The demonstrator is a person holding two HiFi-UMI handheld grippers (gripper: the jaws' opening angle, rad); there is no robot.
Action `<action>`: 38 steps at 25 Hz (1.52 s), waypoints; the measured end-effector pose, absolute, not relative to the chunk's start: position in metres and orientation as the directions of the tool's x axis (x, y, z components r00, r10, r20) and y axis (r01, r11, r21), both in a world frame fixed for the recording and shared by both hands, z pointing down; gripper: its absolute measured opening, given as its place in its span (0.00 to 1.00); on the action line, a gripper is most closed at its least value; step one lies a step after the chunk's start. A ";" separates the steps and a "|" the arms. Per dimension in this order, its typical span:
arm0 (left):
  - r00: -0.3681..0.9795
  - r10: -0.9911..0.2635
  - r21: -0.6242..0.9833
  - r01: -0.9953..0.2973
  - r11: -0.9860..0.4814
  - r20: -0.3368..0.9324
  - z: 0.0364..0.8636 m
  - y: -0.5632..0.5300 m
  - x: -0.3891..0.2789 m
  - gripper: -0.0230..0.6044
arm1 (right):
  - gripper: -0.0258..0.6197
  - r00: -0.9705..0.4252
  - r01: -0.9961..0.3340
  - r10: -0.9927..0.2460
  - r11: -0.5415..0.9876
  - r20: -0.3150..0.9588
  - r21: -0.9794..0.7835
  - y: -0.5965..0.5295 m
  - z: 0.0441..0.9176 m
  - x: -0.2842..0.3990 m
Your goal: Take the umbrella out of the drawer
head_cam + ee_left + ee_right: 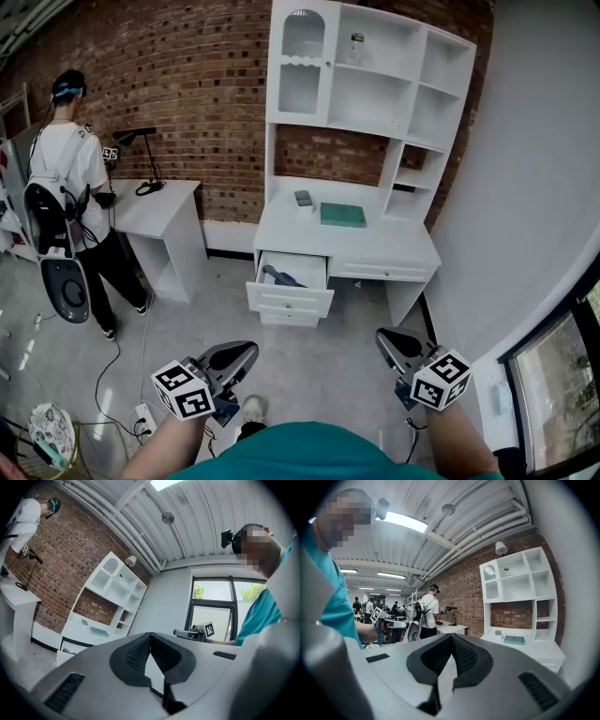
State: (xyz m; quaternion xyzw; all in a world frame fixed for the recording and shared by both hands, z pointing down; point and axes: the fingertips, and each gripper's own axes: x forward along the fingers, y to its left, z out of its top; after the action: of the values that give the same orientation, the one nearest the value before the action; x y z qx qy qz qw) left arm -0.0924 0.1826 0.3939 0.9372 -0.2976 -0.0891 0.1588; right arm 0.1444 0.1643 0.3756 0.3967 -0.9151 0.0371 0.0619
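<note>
Jaws pressed together, empty: left gripper [243,354], right gripper [388,342] | umbrella [279,277] lying in open drawer [308,269], well ahead of both jaws, untouched.

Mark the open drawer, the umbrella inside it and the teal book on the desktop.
open drawer [291,300]: head view, on its white front panel.
umbrella [279,277]: head view, on the dark folded body lying in the drawer.
teal book [342,215]: head view, middle of its cover.
</note>
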 end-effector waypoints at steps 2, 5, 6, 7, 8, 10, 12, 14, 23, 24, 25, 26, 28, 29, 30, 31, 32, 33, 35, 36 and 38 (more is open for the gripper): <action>0.818 -0.569 0.348 -0.511 -0.786 -0.087 0.393 0.150 -0.104 0.06 | 0.07 -0.668 -0.739 -0.731 0.674 0.139 -0.005 0.137 0.373 0.132; 0.839 -0.536 0.345 -0.479 -0.807 -0.091 0.388 0.098 -0.122 0.06 | 0.07 -0.644 -0.761 -0.753 0.649 0.132 -0.006 0.093 0.366 0.112; 0.846 -0.526 0.343 -0.469 -0.814 -0.089 0.386 0.081 -0.130 0.06 | 0.07 -0.637 -0.767 -0.760 0.642 0.128 -0.011 0.077 0.364 0.103; 0.852 -0.516 0.339 -0.461 -0.820 -0.087 0.384 0.064 -0.138 0.06 | 0.07 -0.633 -0.771 -0.764 0.636 0.124 -0.016 0.061 0.362 0.095; 0.858 -0.506 0.334 -0.454 -0.826 -0.085 0.381 0.047 -0.146 0.06 | 0.07 -0.630 -0.774 -0.767 0.633 0.121 -0.020 0.045 0.360 0.085; 0.868 -0.490 0.324 -0.442 -0.837 -0.081 0.376 0.015 -0.163 0.06 | 0.07 -0.624 -0.779 -0.773 0.626 0.115 -0.024 0.013 0.357 0.068; 0.876 -0.475 0.321 -0.429 -0.844 -0.078 0.372 -0.016 -0.179 0.06 | 0.07 -0.610 -0.791 -0.785 0.611 0.111 -0.032 -0.017 0.355 0.053; 0.884 -0.462 0.324 -0.416 -0.850 -0.075 0.370 -0.045 -0.193 0.06 | 0.07 -0.596 -0.802 -0.795 0.595 0.109 -0.045 -0.045 0.355 0.039; 0.896 -0.438 0.353 -0.390 -0.851 -0.067 0.377 -0.138 -0.217 0.06 | 0.07 -0.571 -0.819 -0.804 0.571 0.167 -0.047 -0.129 0.366 0.014; 0.896 -0.439 0.354 -0.390 -0.850 -0.064 0.378 -0.146 -0.215 0.06 | 0.07 -0.571 -0.819 -0.804 0.571 0.170 -0.052 -0.138 0.368 0.016; 0.896 -0.440 0.355 -0.393 -0.848 -0.059 0.379 -0.153 -0.214 0.06 | 0.07 -0.573 -0.818 -0.802 0.572 0.170 -0.058 -0.148 0.369 0.019; 0.894 -0.445 0.356 -0.399 -0.845 -0.053 0.381 -0.161 -0.212 0.06 | 0.07 -0.577 -0.815 -0.799 0.575 0.170 -0.064 -0.158 0.370 0.023; 0.887 -0.460 0.360 -0.418 -0.834 -0.037 0.385 -0.175 -0.207 0.06 | 0.07 -0.590 -0.806 -0.789 0.586 0.170 -0.075 -0.176 0.373 0.028; 0.882 -0.470 0.360 -0.429 -0.828 -0.029 0.387 -0.182 -0.205 0.06 | 0.07 -0.598 -0.800 -0.783 0.594 0.171 -0.079 -0.185 0.374 0.030; 0.877 -0.480 0.360 -0.441 -0.822 -0.022 0.389 -0.188 -0.202 0.06 | 0.07 -0.607 -0.793 -0.776 0.603 0.171 -0.082 -0.194 0.375 0.033; 0.871 -0.491 0.358 -0.454 -0.816 -0.016 0.390 -0.195 -0.198 0.06 | 0.07 -0.618 -0.785 -0.768 0.613 0.171 -0.085 -0.204 0.376 0.037; 0.864 -0.503 0.355 -0.467 -0.810 -0.010 0.391 -0.201 -0.193 0.06 | 0.07 -0.630 -0.776 -0.758 0.625 0.169 -0.088 -0.213 0.377 0.041; 0.857 -0.515 0.349 -0.481 -0.804 -0.005 0.392 -0.207 -0.187 0.06 | 0.07 -0.643 -0.765 -0.747 0.638 0.166 -0.091 -0.223 0.378 0.046; 0.838 -0.546 0.334 -0.516 -0.789 0.004 0.394 -0.220 -0.175 0.06 | 0.07 -0.674 -0.738 -0.722 0.668 0.156 -0.094 -0.243 0.380 0.057; 0.826 -0.564 0.328 -0.535 -0.779 0.008 0.396 -0.226 -0.169 0.06 | 0.07 -0.688 -0.725 -0.710 0.682 0.152 -0.096 -0.252 0.381 0.063; 0.799 -0.600 0.325 -0.573 -0.752 0.020 0.403 -0.237 -0.153 0.06 | 0.07 -0.714 -0.699 -0.684 0.708 0.149 -0.100 -0.269 0.384 0.078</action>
State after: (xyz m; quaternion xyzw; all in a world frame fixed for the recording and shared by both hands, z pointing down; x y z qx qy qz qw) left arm -0.1531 -0.2373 0.4028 0.9350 -0.3137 -0.0429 0.1595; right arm 0.0779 -0.2685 0.3838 0.3748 -0.9227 0.0748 0.0505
